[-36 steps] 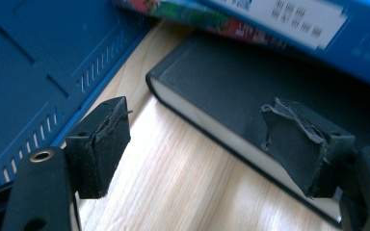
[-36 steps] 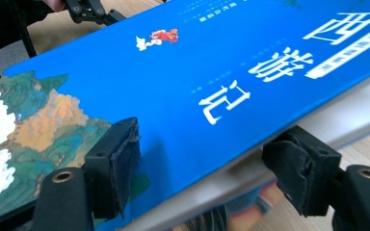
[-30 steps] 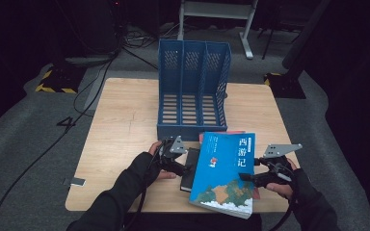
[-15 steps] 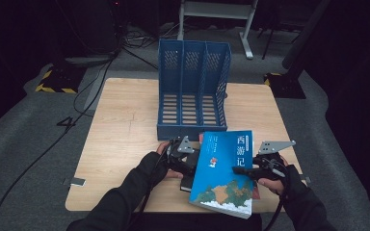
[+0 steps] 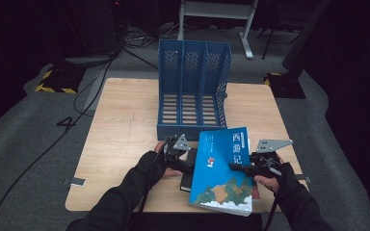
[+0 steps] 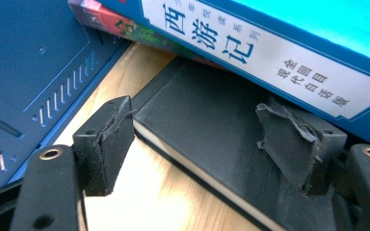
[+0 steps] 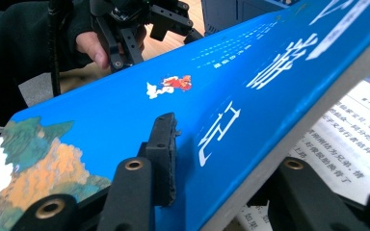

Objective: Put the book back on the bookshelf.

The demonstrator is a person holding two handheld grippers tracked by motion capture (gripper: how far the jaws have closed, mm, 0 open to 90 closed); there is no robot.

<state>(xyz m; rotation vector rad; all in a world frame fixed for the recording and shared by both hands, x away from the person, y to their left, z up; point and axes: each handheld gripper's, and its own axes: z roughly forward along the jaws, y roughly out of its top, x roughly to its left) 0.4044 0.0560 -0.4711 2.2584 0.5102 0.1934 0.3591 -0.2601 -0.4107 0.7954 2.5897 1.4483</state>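
Right gripper (image 5: 238, 168) is clamped on the fore edge of the blue book (image 5: 221, 168), one jaw on the cover, the other beneath. Left gripper (image 5: 185, 161) stands wide open with nothing between its jaws, aimed at the spine side, just over a black book (image 6: 212, 130) lying below. The blue book tops a small stack near the table's (image 5: 120, 130) front edge, in front of the blue file rack (image 5: 192, 86). To lift cleanly, the left jaws should probably close on the blue spine alone, clear of the black book.

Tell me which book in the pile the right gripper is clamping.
The top one, the blue book with white Chinese characters; the right gripper is shut on its edge. The black book lies beneath.
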